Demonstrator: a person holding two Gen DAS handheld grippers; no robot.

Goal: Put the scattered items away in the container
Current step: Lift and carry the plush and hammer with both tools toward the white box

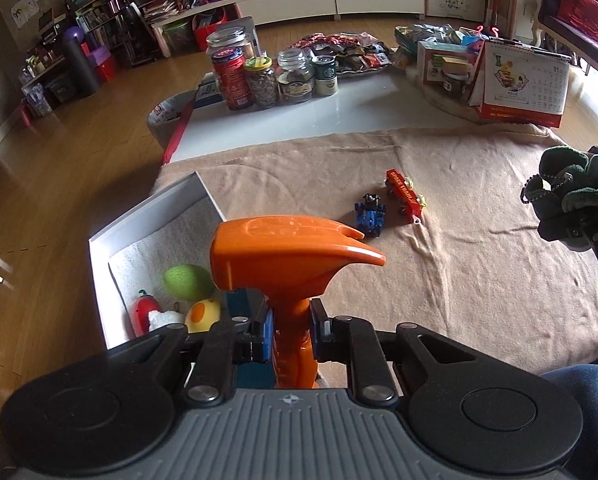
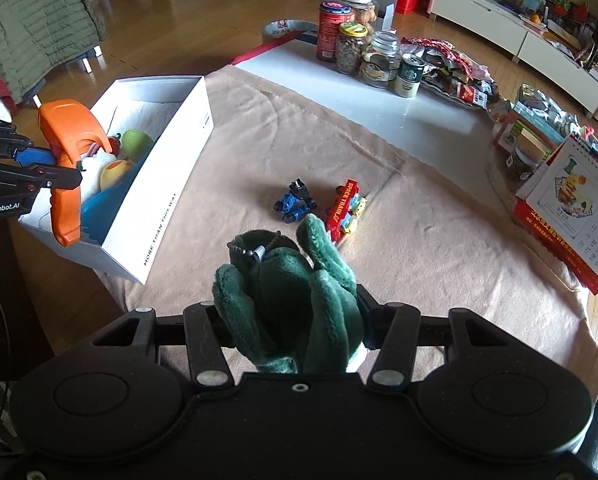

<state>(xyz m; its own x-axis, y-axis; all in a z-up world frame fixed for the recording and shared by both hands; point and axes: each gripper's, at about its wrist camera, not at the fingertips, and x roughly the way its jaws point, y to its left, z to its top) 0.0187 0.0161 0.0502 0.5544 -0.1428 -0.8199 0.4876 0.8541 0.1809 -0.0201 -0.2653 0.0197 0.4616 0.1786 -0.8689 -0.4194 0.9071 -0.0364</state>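
Note:
My left gripper (image 1: 291, 332) is shut on the handle of an orange toy hammer (image 1: 291, 256), held over the near end of the white box (image 1: 147, 216). The same orange hammer (image 2: 65, 148) and left gripper (image 2: 55, 168) show at the left of the right wrist view, above the white box (image 2: 171, 184). Soft toys lie inside the box: a green ball (image 1: 187, 280), a yellow one (image 1: 203, 314) and a red one (image 1: 141, 312). My right gripper (image 2: 295, 320) is shut on a dark green plush toy (image 2: 295, 292) above the cloth. A blue toy car (image 2: 295, 204) and a red toy train (image 2: 347, 208) sit on the beige cloth (image 2: 439, 248).
Jars and tins (image 1: 267, 76) stand on the white table top beyond the cloth, with snack packets (image 1: 351, 52) behind. A desk calendar (image 1: 523, 84) and boxes sit at the right. A wooden floor (image 1: 79, 152) lies to the left, and a jacket-draped chair (image 2: 39, 24) stands off the table.

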